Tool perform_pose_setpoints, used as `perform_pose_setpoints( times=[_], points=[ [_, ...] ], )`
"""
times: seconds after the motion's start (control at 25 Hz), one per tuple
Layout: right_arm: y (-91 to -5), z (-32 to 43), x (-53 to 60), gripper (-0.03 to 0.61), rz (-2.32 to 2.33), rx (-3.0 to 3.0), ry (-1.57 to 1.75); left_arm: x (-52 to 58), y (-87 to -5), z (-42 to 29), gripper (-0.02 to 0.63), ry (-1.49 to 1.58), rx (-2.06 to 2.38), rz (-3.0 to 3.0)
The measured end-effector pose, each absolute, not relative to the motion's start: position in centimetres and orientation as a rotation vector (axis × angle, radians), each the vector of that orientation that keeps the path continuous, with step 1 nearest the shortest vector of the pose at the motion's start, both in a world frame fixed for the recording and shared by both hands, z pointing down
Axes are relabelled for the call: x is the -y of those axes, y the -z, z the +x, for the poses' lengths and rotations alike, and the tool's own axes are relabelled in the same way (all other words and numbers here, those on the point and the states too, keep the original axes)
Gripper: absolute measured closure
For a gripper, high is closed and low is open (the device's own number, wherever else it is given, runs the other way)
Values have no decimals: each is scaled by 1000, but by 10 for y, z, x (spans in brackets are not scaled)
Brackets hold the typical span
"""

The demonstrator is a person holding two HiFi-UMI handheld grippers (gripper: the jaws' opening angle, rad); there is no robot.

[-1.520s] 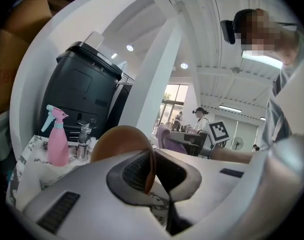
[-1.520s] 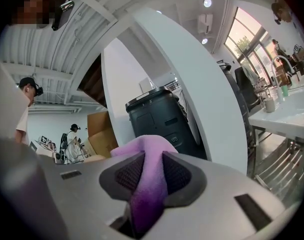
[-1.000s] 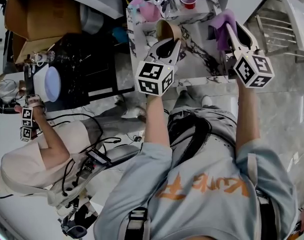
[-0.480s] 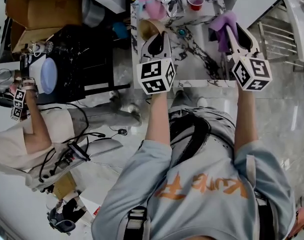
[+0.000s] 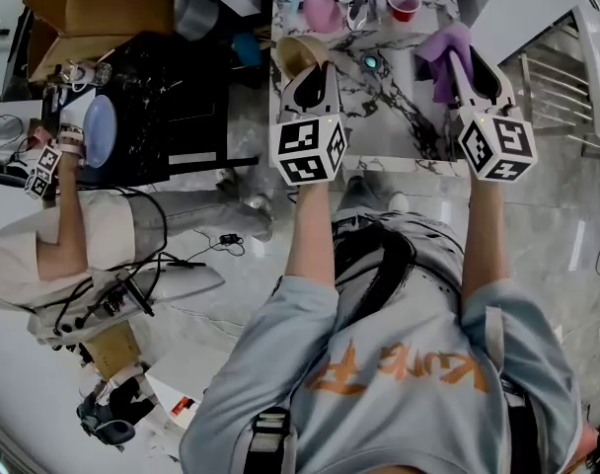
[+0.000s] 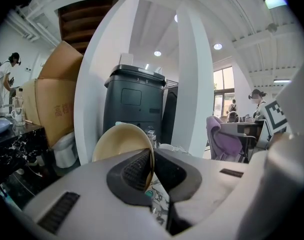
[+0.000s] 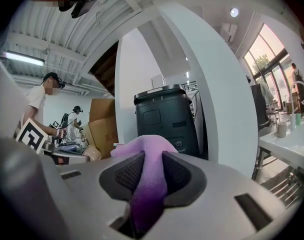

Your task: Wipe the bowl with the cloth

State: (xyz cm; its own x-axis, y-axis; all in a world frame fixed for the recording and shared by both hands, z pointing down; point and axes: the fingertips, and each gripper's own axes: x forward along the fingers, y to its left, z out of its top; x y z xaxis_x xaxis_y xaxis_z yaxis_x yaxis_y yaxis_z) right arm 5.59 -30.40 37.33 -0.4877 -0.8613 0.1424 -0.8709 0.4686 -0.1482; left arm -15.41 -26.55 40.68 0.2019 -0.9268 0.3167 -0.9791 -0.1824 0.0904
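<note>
The left gripper point(image 5: 313, 75) is swinging to the person's left and straightening up, carrying the bowl point(image 5: 295, 52) from over the middle of the marble table point(image 5: 404, 121) out to its left edge. That's uncovering a small teal thing point(image 5: 371, 62) on the tabletop, now showing just beside the gripper. Off to the side, the second person point(image 5: 34, 255) is raising an arm point(image 5: 68, 210) toward the dark counter point(image 5: 172, 87), bringing the marker cubes point(image 5: 43, 161) on that hand up near the pale blue plate point(image 5: 100, 131). The table is also sliding rightward in the head view.
</note>
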Motion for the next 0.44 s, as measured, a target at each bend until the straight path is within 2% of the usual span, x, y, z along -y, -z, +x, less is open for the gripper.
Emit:
perform_pose_setpoints(
  times=[0.44],
  points=[
    [-380,43,311,460,1549,2652,-309,268,-410,-163,580,-255,1789,2191]
  ],
)
